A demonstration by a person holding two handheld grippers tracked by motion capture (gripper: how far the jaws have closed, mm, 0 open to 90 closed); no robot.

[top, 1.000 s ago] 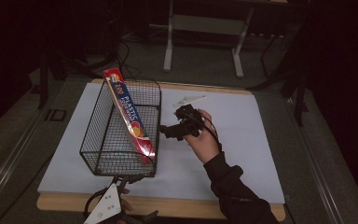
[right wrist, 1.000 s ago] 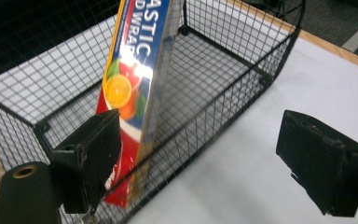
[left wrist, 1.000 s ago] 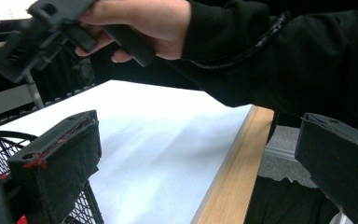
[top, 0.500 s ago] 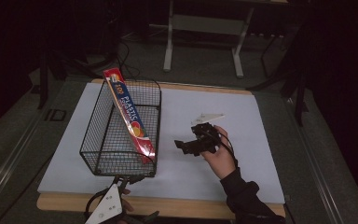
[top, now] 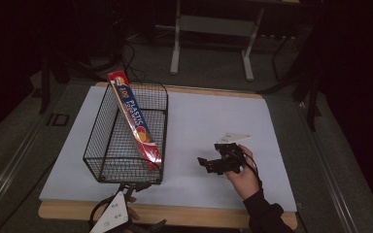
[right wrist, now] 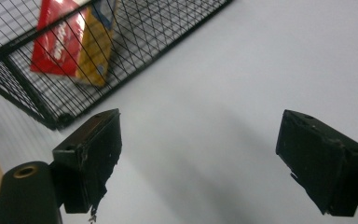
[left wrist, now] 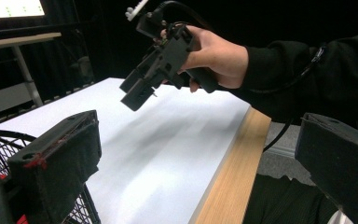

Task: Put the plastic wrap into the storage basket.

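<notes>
Your right gripper (top: 205, 162) hovers over the bare white table top (top: 209, 121), jaws spread wide and holding nothing, right of the wire basket (top: 108, 167) and apart from it. Your left gripper (top: 126, 187) sits at the near edge, just before the basket's near wall, jaws also wide and empty. One basket stands on the table; one red box of plastic wrap (top: 136, 121) leans inside it, its top poking over the far rim. Nothing lies between your right gripper and the basket.
</notes>
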